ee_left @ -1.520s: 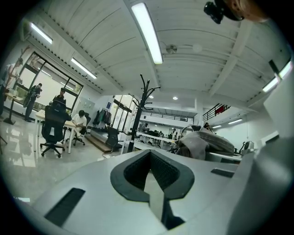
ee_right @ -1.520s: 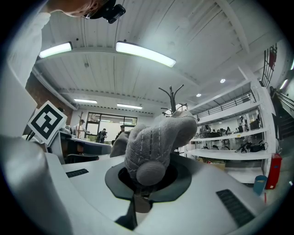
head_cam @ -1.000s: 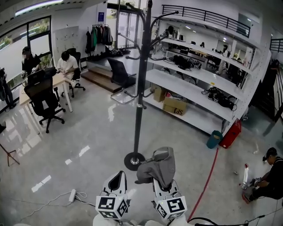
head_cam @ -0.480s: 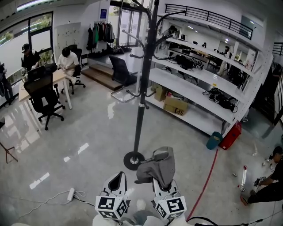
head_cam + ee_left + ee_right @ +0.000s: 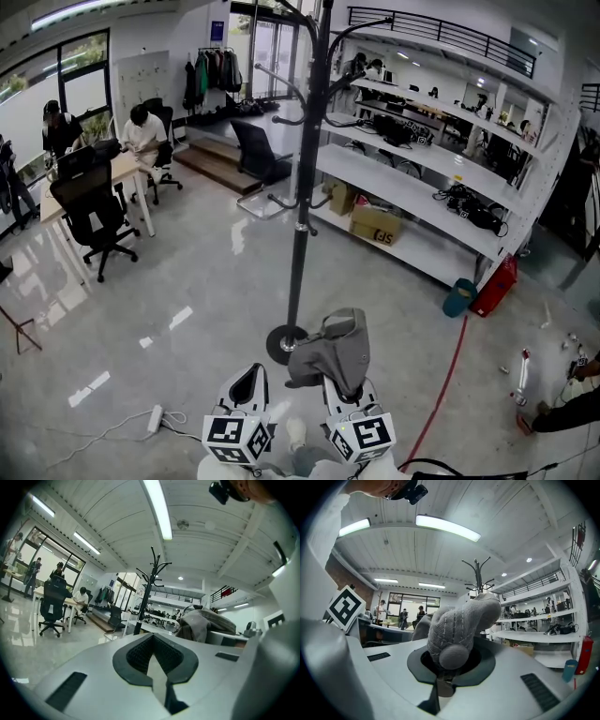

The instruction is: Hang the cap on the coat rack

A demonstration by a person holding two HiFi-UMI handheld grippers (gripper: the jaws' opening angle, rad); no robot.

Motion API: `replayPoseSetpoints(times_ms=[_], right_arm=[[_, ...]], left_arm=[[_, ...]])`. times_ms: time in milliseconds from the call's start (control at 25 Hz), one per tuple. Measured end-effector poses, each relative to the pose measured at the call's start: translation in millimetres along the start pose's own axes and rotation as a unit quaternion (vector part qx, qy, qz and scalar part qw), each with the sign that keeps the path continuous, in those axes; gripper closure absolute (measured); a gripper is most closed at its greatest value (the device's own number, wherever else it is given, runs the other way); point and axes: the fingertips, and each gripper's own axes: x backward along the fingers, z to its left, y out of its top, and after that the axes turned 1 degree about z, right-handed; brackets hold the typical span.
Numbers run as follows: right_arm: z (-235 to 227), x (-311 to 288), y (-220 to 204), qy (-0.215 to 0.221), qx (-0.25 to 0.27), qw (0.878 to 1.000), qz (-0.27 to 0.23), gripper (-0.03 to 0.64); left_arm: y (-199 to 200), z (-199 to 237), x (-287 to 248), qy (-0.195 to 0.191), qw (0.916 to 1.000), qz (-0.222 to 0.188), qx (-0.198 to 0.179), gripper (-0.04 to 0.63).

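A tall black coat rack (image 5: 302, 187) stands on a round base (image 5: 284, 343) just ahead of me, its hooks high up. My right gripper (image 5: 345, 386) is shut on a grey knitted cap (image 5: 333, 354), which droops over its jaws close to the rack's base. In the right gripper view the cap (image 5: 459, 620) bulges out of the right gripper (image 5: 449, 660), with the rack's (image 5: 478, 576) top showing behind it. My left gripper (image 5: 246, 386) is beside it, shut and empty. In the left gripper view the left gripper (image 5: 154, 653) points toward the rack (image 5: 149, 585), and the cap (image 5: 204, 623) is at the right.
White shelving (image 5: 422, 164) with boxes runs behind the rack. A power strip (image 5: 155, 417) and cable lie on the floor at the left, a red hose (image 5: 441, 394) at the right. Desks, black office chairs (image 5: 94, 220) and seated people are at the far left. A person crouches at the right edge (image 5: 572, 408).
Both grippers and the cap hold their place. The rack has shifted slightly right in view. The crouching person at the right has slid toward the frame's edge.
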Motion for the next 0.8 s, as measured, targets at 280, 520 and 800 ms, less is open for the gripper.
replayPoseSetpoints(times_ms=[280, 520, 800], right_arm=[[-8.8, -21.3, -2.0, 0.002, 0.004, 1.0, 0.001, 0.592], [-21.0, -42.9, -1.0, 0.005, 0.006, 1.0, -0.002, 0.592], [-38.7, -71.7, -3.5, 0.013, 0.0, 1.0, 0.004, 0.592]], left_arm=[[-0.1, 7.6, -23.6, -0.002, 1.0, 0.004, 0.0, 0.595], [-0.4, 13.0, -44.5, -0.003, 0.9999, 0.009, 0.001, 0.595], [2.7, 20.7, -75.7, 0.002, 0.9998, 0.017, 0.007, 0.595]])
